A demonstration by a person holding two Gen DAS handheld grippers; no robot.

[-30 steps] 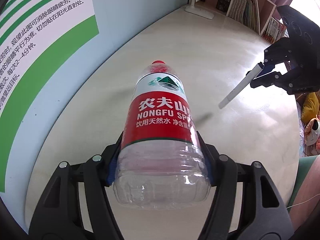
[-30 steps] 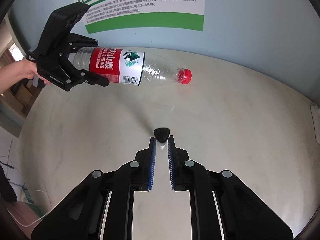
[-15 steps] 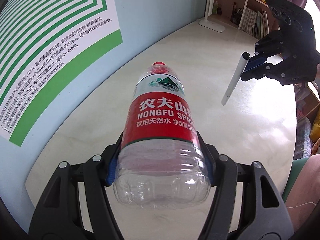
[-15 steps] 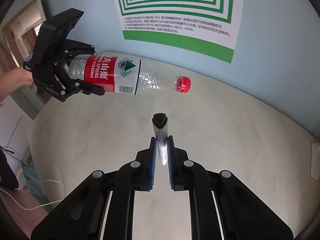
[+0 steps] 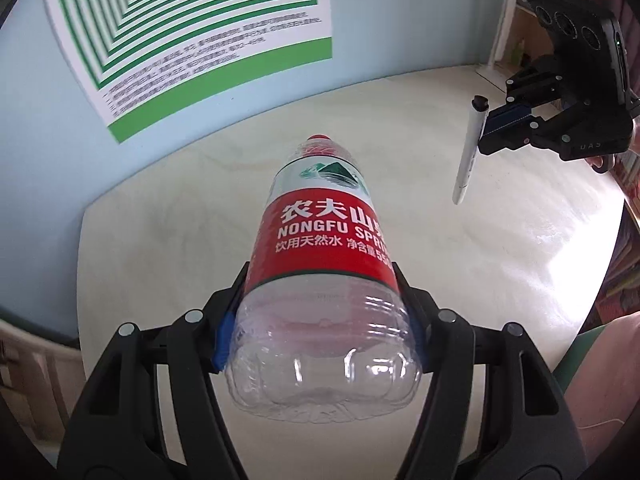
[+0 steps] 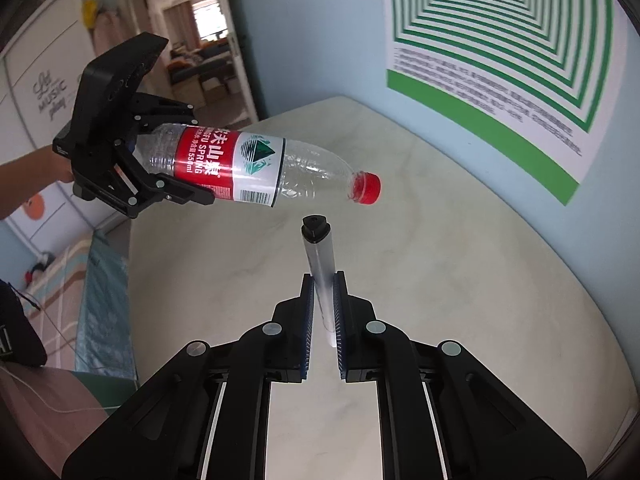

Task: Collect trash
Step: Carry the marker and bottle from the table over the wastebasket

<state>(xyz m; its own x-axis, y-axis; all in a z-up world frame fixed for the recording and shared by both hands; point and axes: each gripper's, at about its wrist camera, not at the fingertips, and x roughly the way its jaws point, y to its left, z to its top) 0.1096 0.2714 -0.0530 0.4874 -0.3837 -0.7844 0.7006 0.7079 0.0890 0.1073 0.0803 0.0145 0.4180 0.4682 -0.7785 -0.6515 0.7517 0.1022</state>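
Table: the round cream-coloured tabletop [image 5: 500, 264] lies below both grippers; more of its far edge and of the blue wall shows than a second ago.
Poster: the green-and-white striped wall poster [image 6: 520, 40] sits higher and fuller in both views than a second ago.
Bottle: the clear plastic water bottle with a red label and red cap [image 5: 320, 256] is in the air above the table, lying roughly level, cap pointing away from the left gripper.
Left gripper: the black left gripper [image 5: 318, 332] is clamped on the bottle's base end, as before.
Pen: the slim white marker pen with a black end [image 6: 320, 264], tilted a second ago, now stands nearly upright, clear of the table.
Right gripper: the black right gripper [image 6: 322, 312] is closed on the pen's barrel, near the bottle's cap.
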